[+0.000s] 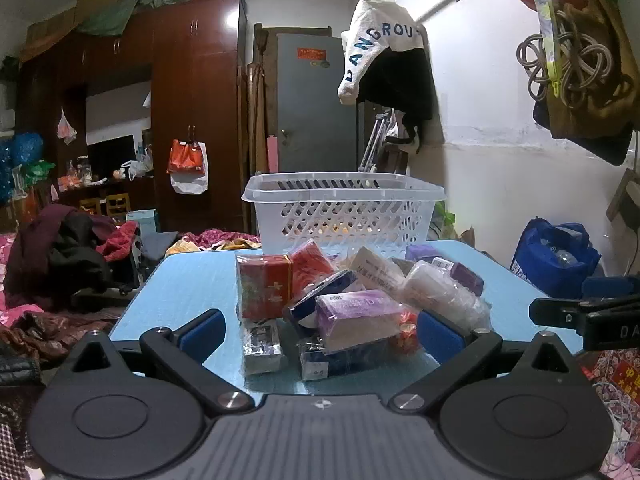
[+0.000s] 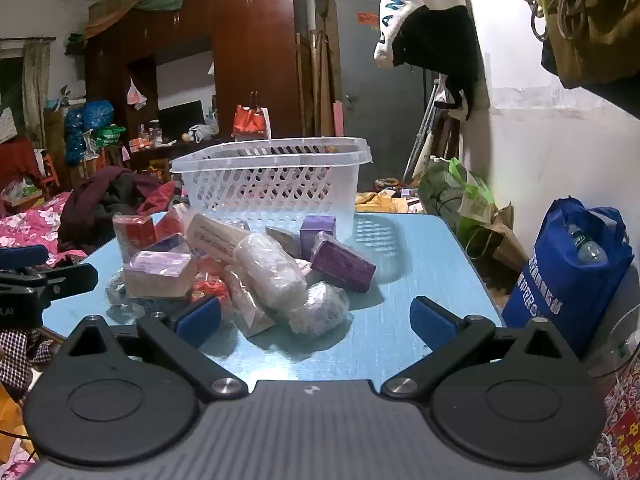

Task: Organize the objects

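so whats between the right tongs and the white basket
In the right wrist view, the pile of wrapped packets and boxes lies on the blue table between the open right tongs and the white basket.

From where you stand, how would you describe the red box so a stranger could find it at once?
Find the blue table with the white lattice basket at its far edge. A pile of small wrapped packages lies in front of the basket. The red box stands upright at the pile's left edge, the only one with gold characters on its front.
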Demonstrator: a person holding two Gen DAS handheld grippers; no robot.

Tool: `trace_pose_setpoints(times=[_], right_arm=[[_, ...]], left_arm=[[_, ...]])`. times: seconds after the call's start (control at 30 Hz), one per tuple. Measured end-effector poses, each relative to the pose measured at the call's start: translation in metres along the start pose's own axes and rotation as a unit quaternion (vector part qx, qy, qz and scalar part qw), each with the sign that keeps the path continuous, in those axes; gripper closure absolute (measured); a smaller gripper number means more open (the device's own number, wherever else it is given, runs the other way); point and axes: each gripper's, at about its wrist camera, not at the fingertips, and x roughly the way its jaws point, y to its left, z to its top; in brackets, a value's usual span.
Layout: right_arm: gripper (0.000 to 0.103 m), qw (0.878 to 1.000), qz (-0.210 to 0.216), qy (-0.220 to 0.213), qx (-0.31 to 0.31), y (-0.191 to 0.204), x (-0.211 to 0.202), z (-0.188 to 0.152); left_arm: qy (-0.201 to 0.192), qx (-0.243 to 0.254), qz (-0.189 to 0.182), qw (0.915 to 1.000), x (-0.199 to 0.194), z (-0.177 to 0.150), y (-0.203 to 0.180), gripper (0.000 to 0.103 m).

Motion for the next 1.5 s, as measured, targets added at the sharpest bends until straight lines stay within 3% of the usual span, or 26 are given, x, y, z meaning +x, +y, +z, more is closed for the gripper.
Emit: trace_pose_setpoints(times=[1.5], right_arm=[[0.0, 1.0, 0.005, 0.005, -0.011, 0.0048, 0.0001, -0.0033]], left_arm=[[-0.005, -0.002, 0.01, 0.9999, -0.0089, 0.0012, 0.0096, 0.0]])
